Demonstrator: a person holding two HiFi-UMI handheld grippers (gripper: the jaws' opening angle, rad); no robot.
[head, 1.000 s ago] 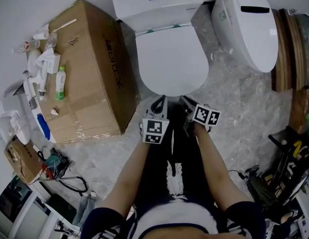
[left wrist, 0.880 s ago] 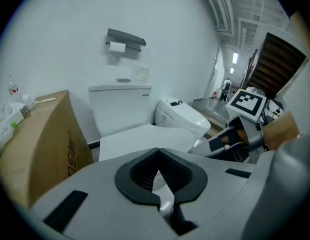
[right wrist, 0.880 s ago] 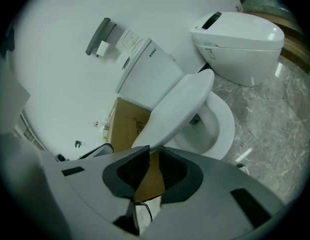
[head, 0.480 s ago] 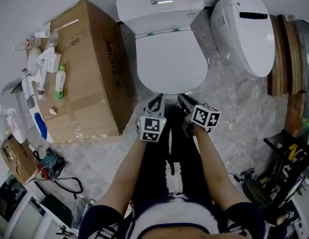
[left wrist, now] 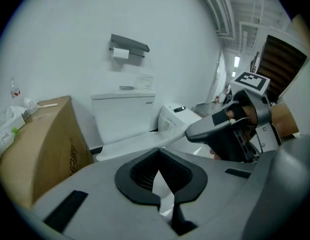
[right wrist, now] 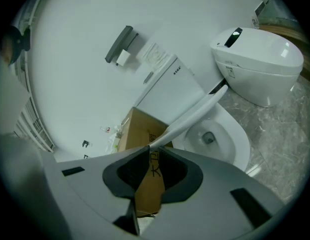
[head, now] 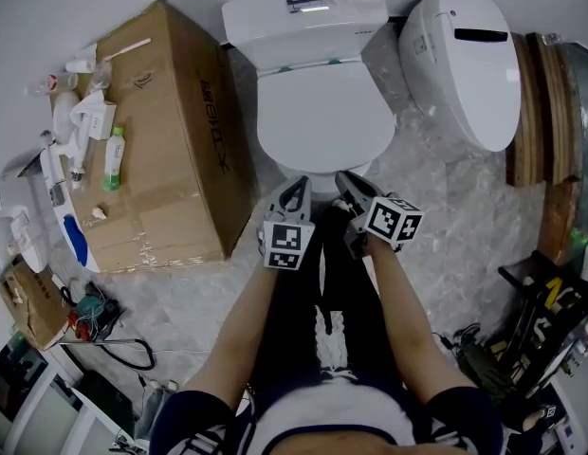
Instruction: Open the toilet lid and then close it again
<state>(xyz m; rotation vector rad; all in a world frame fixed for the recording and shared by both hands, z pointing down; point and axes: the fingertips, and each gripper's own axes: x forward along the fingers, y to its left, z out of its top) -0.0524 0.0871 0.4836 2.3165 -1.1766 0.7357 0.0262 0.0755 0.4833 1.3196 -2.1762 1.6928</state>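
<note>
Opening is under way but far from finished: the toilet lid [right wrist: 195, 113] is tilted a little way up at its front edge, hinged at the cistern [head: 303, 17] end, and the right gripper view looks under it to the bowl [right wrist: 210, 134] and its water. The right hand-held gripper [right wrist: 148, 149] has its jaws pressed together on that front edge, pinching the thin rim of the lid right at their tips. The left hand-held gripper [left wrist: 158, 153] is pressed together too, but on nothing; it hangs just beside the right one at the toilet's front, clear of the lid as far as its own view shows. From the head view the lid looks nearly flat over the bowl, so the lift is, by my reading, in its early part. What is left: swing the lid up until it leans against the cistern, then bring it back down over the bowl. The toilet stands on the marbled floor [head: 446, 207] against the wall, between a cardboard box [head: 171, 131] and a second toilet [head: 460, 60]
</note>
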